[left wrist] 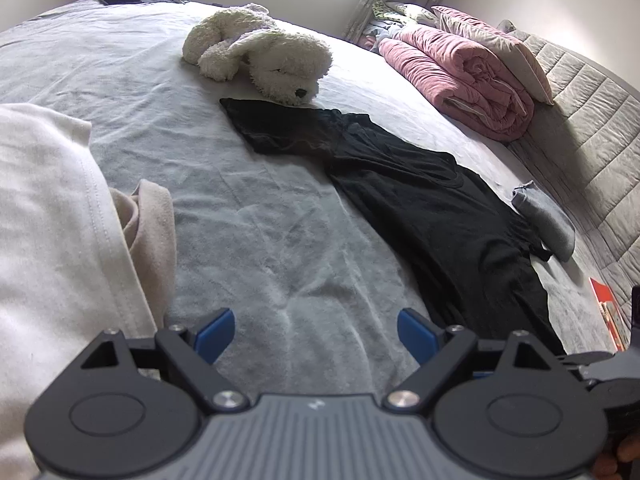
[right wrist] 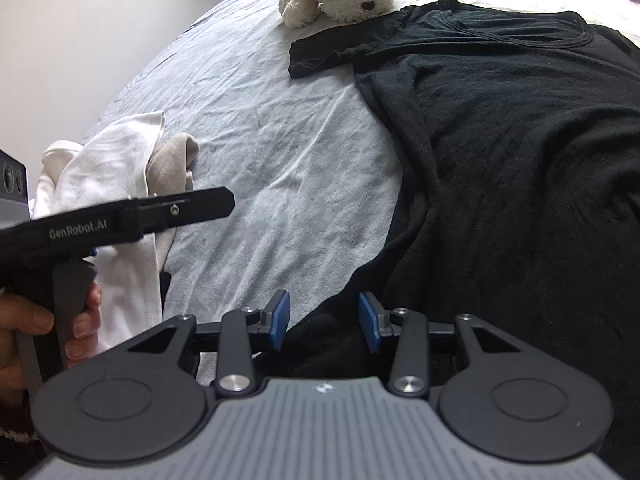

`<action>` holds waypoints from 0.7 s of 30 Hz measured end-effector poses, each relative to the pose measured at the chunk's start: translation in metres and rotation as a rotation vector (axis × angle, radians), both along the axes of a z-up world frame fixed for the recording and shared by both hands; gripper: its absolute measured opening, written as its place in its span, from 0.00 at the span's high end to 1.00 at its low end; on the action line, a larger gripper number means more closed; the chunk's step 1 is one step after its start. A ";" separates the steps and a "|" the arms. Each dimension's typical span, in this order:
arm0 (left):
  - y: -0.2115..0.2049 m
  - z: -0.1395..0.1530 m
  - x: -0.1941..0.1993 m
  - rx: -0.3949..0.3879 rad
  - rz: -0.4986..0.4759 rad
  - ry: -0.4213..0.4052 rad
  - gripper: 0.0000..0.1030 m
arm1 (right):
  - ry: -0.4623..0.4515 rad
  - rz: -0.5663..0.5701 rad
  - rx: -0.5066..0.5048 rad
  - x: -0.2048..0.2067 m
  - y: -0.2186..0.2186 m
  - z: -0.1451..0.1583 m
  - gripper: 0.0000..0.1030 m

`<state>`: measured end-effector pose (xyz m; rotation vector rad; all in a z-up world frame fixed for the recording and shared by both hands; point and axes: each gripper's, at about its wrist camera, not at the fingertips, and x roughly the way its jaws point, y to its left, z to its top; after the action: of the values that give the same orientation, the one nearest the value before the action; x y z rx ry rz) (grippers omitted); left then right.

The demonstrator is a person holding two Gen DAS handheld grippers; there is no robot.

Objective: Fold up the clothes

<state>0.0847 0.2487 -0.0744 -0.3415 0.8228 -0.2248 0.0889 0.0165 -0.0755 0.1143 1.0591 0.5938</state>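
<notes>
Black T-shirt (right wrist: 500, 152) lies spread out on the bed (left wrist: 248, 216), its collar toward the far side near the white plush dog (left wrist: 260, 54), whose muzzle rests at or on the shirt's outstretched sleeve, and its hem toward the near edge. It looks laid flat but not folded: both sleeves seem still extended and the body shows only loose wrinkles, so the folding of this garment appears not yet begun. The right hand-held gripper (right wrist: 324, 322) hovers over the hem at the near edge with its blue pads apart, a dark fold of fabric lying between them, but I cannot tell whether the pads touch it; they are not pinching it. The left hand-held gripper (left wrist: 316, 334) stands wide open above bare sheet beside the shirt's left side, holding nothing. At the near left edge of the bed sits a heap of other clothes, a white garment (left wrist: 52, 208) over a beige garment (left wrist: 154, 232), both crumpled and apparently still waiting. A small grey cloth item (left wrist: 546, 220) lies just past the shirt's far side, by the headboard, and a rolled pink quilt (left wrist: 460, 80) rests at the far corner. By my judgement the task is near its start: one shirt positioned, nothing folded.
</notes>
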 end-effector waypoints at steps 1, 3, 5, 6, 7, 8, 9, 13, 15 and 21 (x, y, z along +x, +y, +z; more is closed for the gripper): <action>0.001 0.000 0.000 -0.010 0.001 0.003 0.14 | -0.016 0.006 -0.016 -0.003 0.003 -0.001 0.59; 0.003 -0.001 0.001 -0.030 -0.002 0.014 0.14 | -0.065 0.016 -0.059 -0.011 0.011 -0.004 0.59; 0.004 -0.002 0.002 -0.048 -0.016 0.030 0.14 | -0.126 0.024 -0.115 -0.021 0.021 -0.006 0.58; 0.004 -0.002 0.003 -0.058 -0.022 0.037 0.14 | -0.155 0.028 -0.145 -0.026 0.026 -0.006 0.58; 0.004 -0.002 0.005 -0.071 -0.028 0.043 0.16 | -0.185 0.032 -0.175 -0.031 0.031 -0.007 0.58; 0.004 -0.002 0.007 -0.085 -0.033 0.049 0.17 | -0.214 0.037 -0.205 -0.035 0.036 -0.007 0.58; 0.003 -0.003 0.009 -0.100 -0.041 0.055 0.18 | -0.239 0.044 -0.230 -0.038 0.039 -0.009 0.59; -0.003 -0.008 0.017 -0.167 -0.081 0.083 0.21 | -0.308 0.075 -0.274 -0.046 0.044 -0.012 0.71; -0.007 -0.012 0.020 -0.192 -0.096 0.102 0.21 | -0.316 0.074 -0.274 -0.045 0.042 -0.012 0.84; -0.008 -0.022 0.025 -0.268 -0.092 0.141 0.21 | -0.257 0.057 -0.135 -0.038 0.026 -0.003 0.96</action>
<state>0.1095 0.2407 -0.0960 -0.5765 0.9503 -0.4023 0.0510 0.0423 -0.0788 -0.1084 0.8513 0.5695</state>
